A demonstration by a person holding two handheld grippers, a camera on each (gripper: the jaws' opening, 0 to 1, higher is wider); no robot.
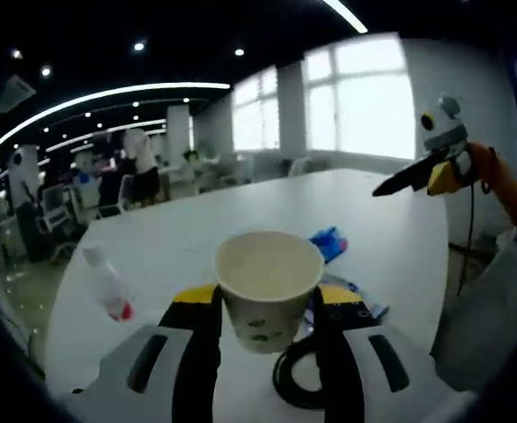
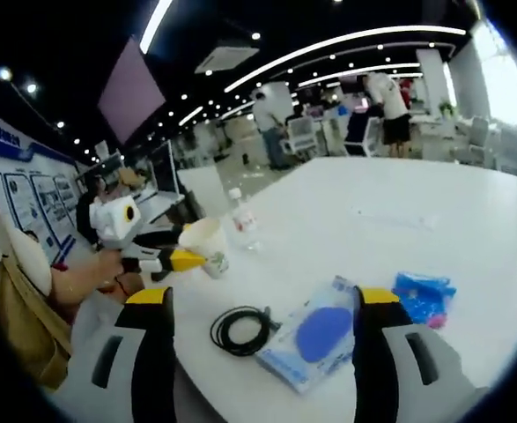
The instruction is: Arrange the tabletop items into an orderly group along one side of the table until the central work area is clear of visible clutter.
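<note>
While the left gripper [image 1: 267,339] fingers clamp the paper cup [image 1: 268,286], seemingly for relocating, the right gripper [image 2: 262,339] is spread above the pouch [image 2: 315,344].

Matt paper cup [image 1: 267,286], off-white, faintly printed. Smooth white surface [image 2: 399,211] with a soft sheen. Glossy clear plastic pouch [image 2: 315,342] and bottle [image 2: 243,222]. Black rubbery cable [image 2: 240,330], coiled. Crinkled shiny blue wrapper [image 2: 424,296].
</note>
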